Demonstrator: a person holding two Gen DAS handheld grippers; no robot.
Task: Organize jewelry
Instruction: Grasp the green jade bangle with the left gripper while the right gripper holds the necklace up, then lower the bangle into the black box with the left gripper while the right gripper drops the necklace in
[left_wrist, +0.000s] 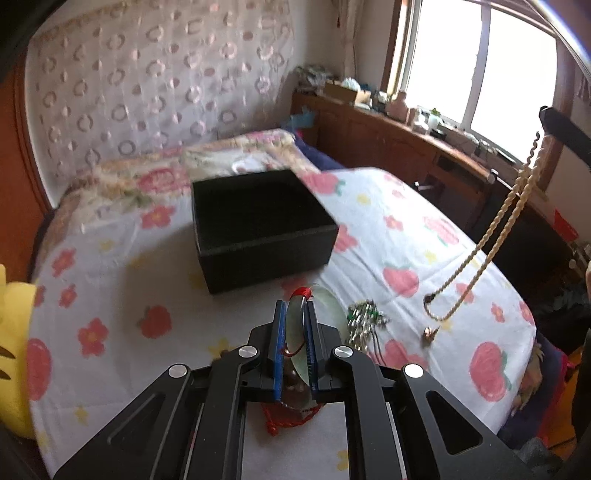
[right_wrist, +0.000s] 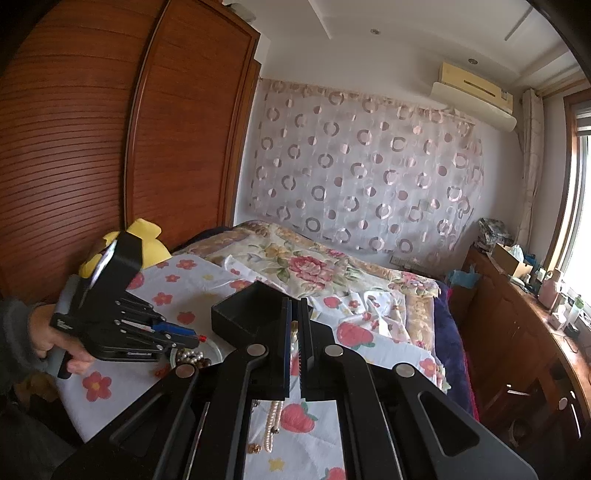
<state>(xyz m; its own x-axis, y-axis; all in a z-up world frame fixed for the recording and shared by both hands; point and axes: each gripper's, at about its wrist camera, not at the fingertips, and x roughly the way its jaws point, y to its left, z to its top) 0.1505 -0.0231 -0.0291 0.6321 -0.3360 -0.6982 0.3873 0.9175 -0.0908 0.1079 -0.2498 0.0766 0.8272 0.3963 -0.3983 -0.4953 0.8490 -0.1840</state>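
closest to the left wrist lens, the left gripper (left_wrist: 294, 314) has its 2 blue-lined fingers pinched almost together on a pale green jade disc (left_wrist: 295, 325) wound with red cord (left_wrist: 301, 293), the cord trailing down under the fingers onto the sheet.

the bed (left_wrist: 110, 258), under a white sheet printed with red flowers and strawberries, fills most of both views; its near edge curves off to the right toward a wooden sideboard (left_wrist: 388, 140) below the window, and its left side ends near a yellow plush toy (left_wrist: 11, 332). the black open-topped box (left_wrist: 262, 225) sits on the sheet straight ahead of the left gripper, apart from it, with bare sheet on its left side.

right of the jade disc, just beside it, lies a small green-and-silver beaded piece (left_wrist: 365, 317). further right, a twisted gold chain (left_wrist: 495, 236) hangs in the air, its pendant (left_wrist: 430, 333) at the sheet.

in the right wrist view the right gripper (right_wrist: 294, 321) is nearly shut on that chain; a pearl strand (right_wrist: 272, 424) lies below it on the sheet.
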